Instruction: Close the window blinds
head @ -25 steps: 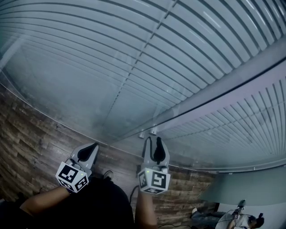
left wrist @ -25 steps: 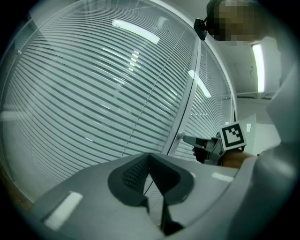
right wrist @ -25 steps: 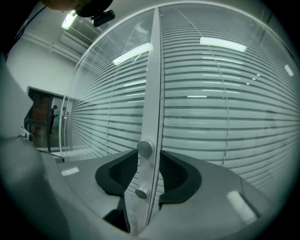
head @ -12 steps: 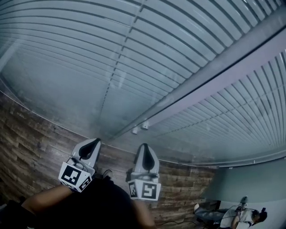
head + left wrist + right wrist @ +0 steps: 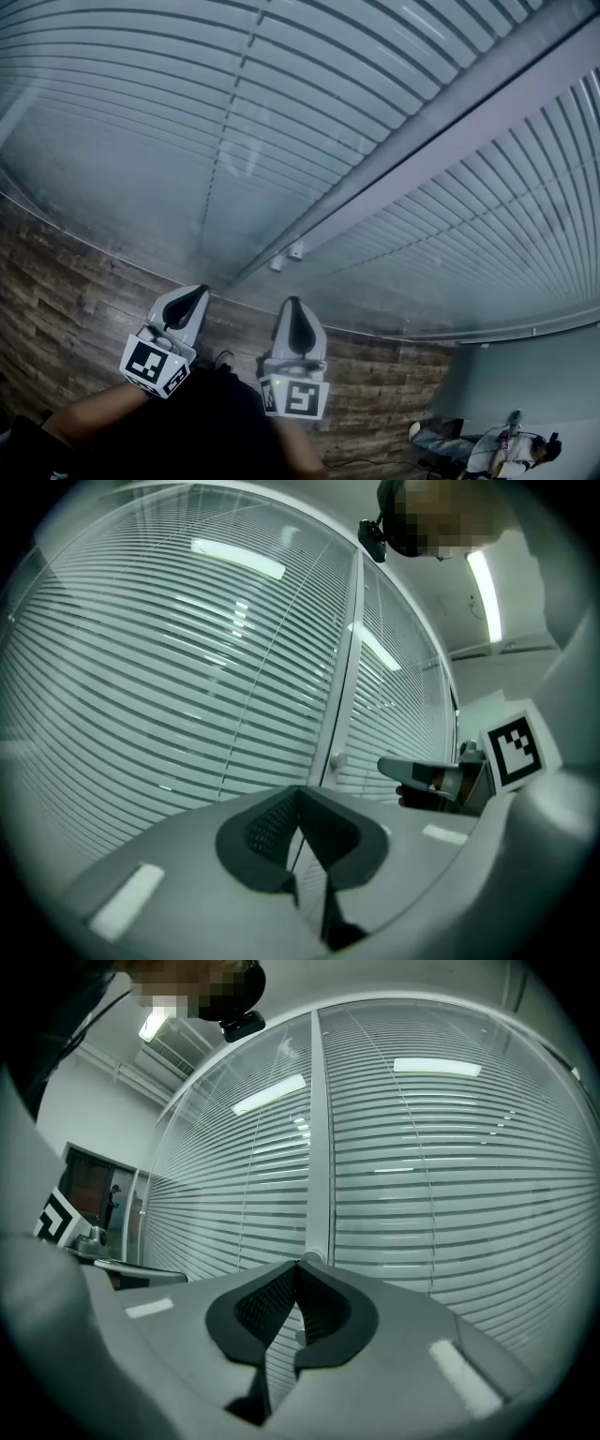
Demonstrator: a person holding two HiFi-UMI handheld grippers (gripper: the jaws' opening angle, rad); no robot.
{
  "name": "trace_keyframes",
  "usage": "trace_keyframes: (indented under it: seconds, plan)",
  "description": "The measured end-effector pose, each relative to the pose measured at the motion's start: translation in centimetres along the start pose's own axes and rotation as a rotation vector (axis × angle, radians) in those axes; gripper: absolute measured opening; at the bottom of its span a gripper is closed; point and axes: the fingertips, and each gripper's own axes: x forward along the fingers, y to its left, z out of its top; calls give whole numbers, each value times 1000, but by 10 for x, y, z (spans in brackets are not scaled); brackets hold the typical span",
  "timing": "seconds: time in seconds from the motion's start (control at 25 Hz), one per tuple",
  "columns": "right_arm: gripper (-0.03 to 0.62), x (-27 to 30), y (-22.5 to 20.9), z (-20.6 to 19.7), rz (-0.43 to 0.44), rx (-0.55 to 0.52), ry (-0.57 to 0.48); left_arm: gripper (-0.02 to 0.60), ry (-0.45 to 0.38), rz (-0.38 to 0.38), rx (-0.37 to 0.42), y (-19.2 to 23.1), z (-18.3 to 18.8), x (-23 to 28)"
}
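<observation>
Pale slatted blinds (image 5: 356, 103) hang behind two glass panes, split by a grey upright frame (image 5: 441, 141). Two small white knobs (image 5: 287, 257) sit near the foot of that frame. My right gripper (image 5: 292, 306) is shut with nothing between its jaws, its tip a short way below the knobs and apart from them. In the right gripper view one knob (image 5: 311, 1258) shows just over the closed tips (image 5: 298, 1267). My left gripper (image 5: 193, 294) is shut and empty too, further left, facing the left pane's blinds (image 5: 187, 667).
Wood-plank floor (image 5: 56, 291) runs along the foot of the glass. A grey wall (image 5: 525, 375) stands at the right, with a seated person (image 5: 506, 450) in the lower right corner. Ceiling lights (image 5: 239, 560) reflect in the panes.
The right gripper stood open at the knobs a second ago; it has since shut and drawn back down from them. The left gripper has barely moved.
</observation>
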Motion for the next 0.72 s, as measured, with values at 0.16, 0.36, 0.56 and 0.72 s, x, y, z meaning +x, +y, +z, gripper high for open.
trace_keyframes:
  seconds: [0.16,0.36,0.56,0.72]
  plan:
    - [0,4,1,-1,6,4,1,2,4,1,5,5,-1,2]
    - [0,-2,8,4,19,-2,-18,2,8,-3,5,1,-3,-5]
    - [0,1,14,6,17,9,-25,2,20,-11,0,4,-5,-10]
    - [0,4,7,15,11,15,-45,2,29,-9,16,0,-3,-5]
